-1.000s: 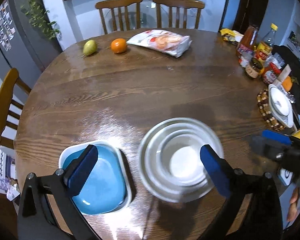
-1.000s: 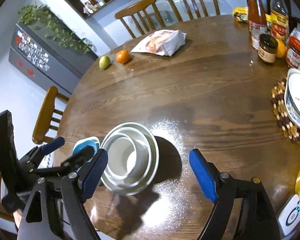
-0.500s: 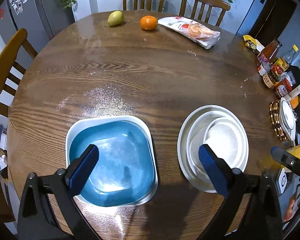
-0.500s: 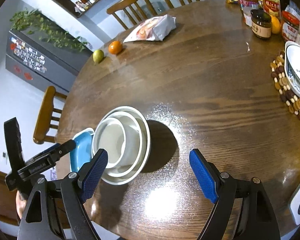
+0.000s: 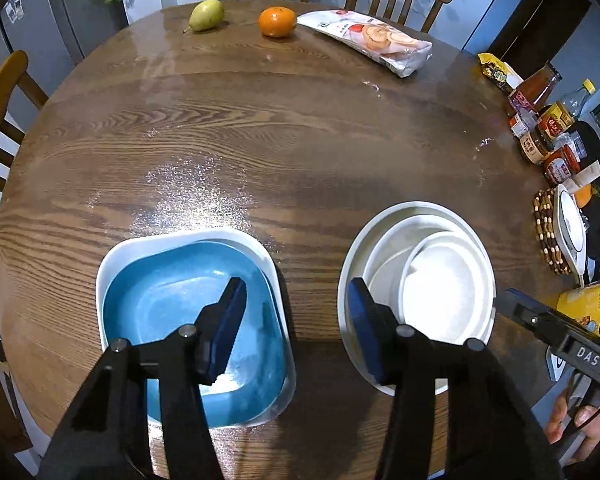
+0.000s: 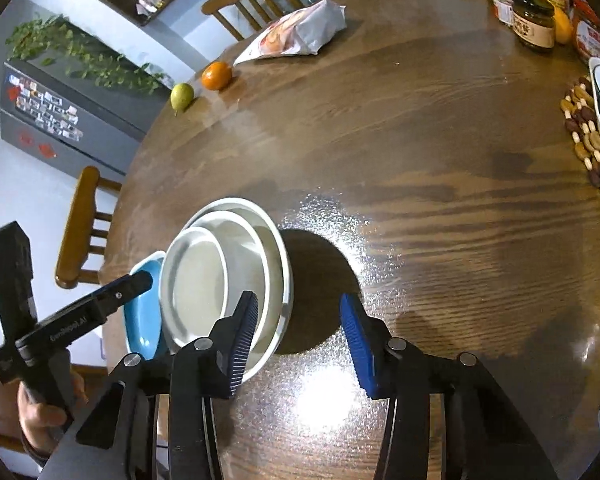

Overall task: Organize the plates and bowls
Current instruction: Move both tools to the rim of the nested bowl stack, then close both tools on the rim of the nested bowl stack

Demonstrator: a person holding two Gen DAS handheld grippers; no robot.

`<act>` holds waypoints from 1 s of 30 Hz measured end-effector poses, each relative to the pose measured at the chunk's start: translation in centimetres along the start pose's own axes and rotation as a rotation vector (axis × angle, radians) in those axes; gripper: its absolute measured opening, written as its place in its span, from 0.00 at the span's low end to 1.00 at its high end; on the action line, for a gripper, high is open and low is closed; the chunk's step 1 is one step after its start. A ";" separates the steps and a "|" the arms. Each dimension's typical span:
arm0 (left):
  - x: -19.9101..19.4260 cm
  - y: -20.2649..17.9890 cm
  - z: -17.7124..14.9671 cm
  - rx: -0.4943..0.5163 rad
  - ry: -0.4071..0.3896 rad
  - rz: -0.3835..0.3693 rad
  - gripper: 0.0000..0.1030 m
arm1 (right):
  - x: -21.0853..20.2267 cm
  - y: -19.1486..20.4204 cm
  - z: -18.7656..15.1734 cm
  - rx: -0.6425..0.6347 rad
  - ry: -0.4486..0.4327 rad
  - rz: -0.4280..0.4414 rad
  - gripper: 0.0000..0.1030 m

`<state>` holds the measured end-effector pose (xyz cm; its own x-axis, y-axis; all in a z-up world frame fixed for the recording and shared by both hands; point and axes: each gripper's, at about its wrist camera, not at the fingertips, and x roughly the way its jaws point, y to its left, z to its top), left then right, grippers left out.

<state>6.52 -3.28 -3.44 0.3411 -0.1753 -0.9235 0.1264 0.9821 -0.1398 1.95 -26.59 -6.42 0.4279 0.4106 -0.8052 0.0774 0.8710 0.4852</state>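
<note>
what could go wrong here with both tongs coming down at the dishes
1. The left tongs straddle the gap between the blue square plate and the white bowl stack, one finger over each; closing could push both instead of gripping either.
2. The bowls sit off-centre within the stack; a rim pinch by the right tongs might tilt or slide them.
3. Both tongs have just been closing near the same stack and could bump.

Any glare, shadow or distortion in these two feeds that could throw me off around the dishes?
Left wrist view: sparkly glare on the table just beyond the blue plate; fisheye bends the table edge; all sharp. Right wrist view: bright glare patch between the right tongs, and a dark round shadow beside the white bowl stack.
</note>
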 end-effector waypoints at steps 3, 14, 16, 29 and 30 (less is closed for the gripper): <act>0.1 -0.2 0.0 0.011 0.003 -0.008 0.47 | 0.0 0.1 0.1 -0.008 -0.003 -0.019 0.38; 1.0 -0.4 0.2 0.048 0.028 0.005 0.39 | 0.9 0.0 0.3 -0.010 0.021 -0.050 0.33; 1.0 -0.3 0.3 0.052 0.029 0.003 0.39 | 0.8 0.0 0.3 -0.012 0.021 -0.053 0.33; 1.3 -0.9 0.2 0.084 0.042 0.005 0.40 | 1.4 0.2 0.4 -0.018 0.049 -0.063 0.33; 1.3 -1.0 0.3 0.090 0.045 0.011 0.42 | 1.4 0.2 0.4 -0.017 0.048 -0.066 0.33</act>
<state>7.12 -4.47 -4.42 0.3012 -0.1594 -0.9401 0.2070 0.9734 -0.0988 2.91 -25.89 -7.33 0.3784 0.3642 -0.8510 0.0886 0.9008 0.4250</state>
